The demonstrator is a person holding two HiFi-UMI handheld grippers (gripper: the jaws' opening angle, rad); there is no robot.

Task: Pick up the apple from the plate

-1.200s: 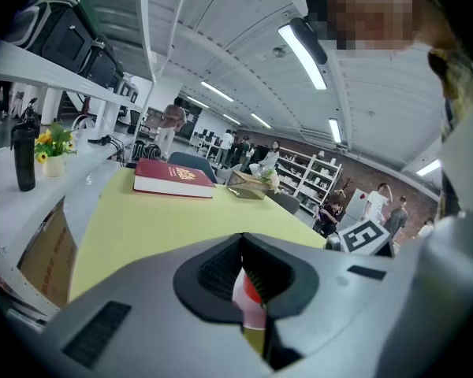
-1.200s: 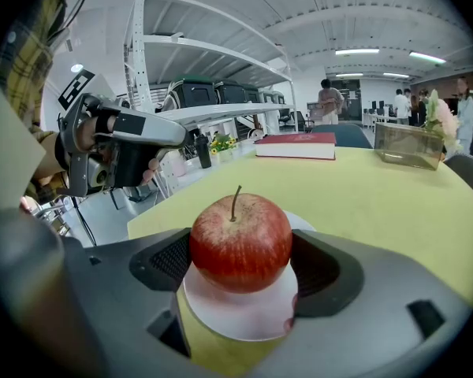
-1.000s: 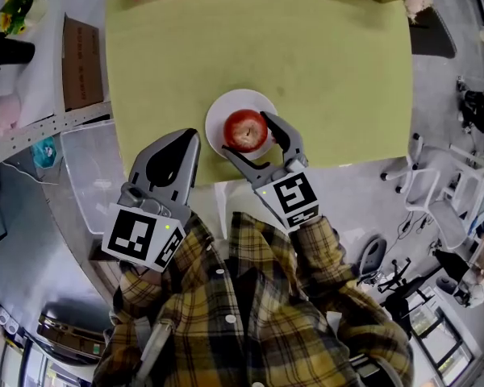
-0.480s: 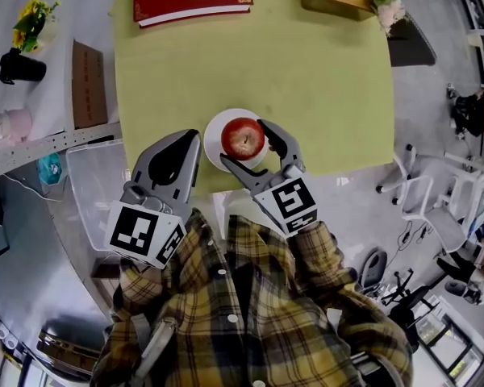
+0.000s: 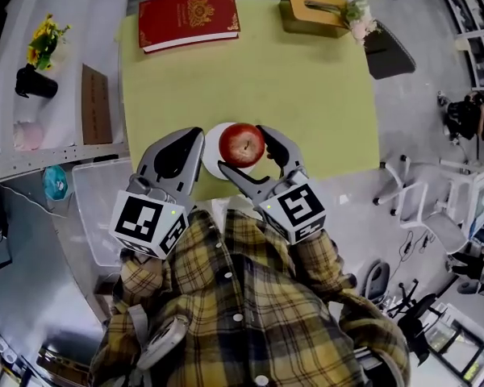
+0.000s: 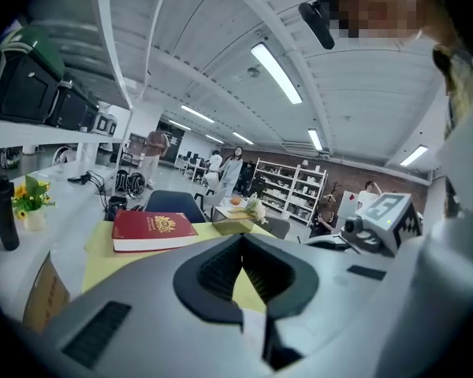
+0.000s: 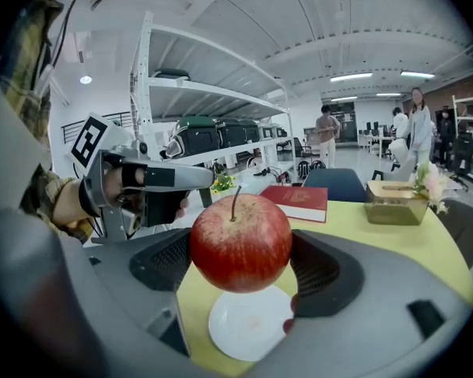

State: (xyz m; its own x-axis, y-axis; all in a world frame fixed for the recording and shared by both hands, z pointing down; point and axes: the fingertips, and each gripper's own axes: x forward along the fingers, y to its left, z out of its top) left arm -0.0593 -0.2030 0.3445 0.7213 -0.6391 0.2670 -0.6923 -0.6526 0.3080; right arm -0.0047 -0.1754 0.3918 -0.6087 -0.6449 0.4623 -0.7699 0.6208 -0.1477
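A red apple [image 5: 242, 144] [image 7: 240, 242] with a brown stem hangs clear above a small white plate [image 5: 212, 153] [image 7: 248, 325], which lies bare near the front edge of the green table. My right gripper [image 5: 248, 156] [image 7: 240, 264] is shut on the apple, one jaw on each side. My left gripper [image 5: 182, 153] [image 6: 243, 270] is held left of the plate with its jaws together and nothing between them, and it shows in the right gripper view [image 7: 142, 187] too.
The yellow-green table [image 5: 306, 87] carries a red book [image 5: 189, 18] at the back left and a wooden tissue box [image 5: 313, 10] with flowers at the back right. A dark bottle [image 5: 36, 81] and yellow flowers [image 5: 47, 39] stand on a grey shelf at left. Chairs stand at right.
My right gripper has lifted the apple off the plate, which now lies bare below it. The left gripper has stayed beside the plate.
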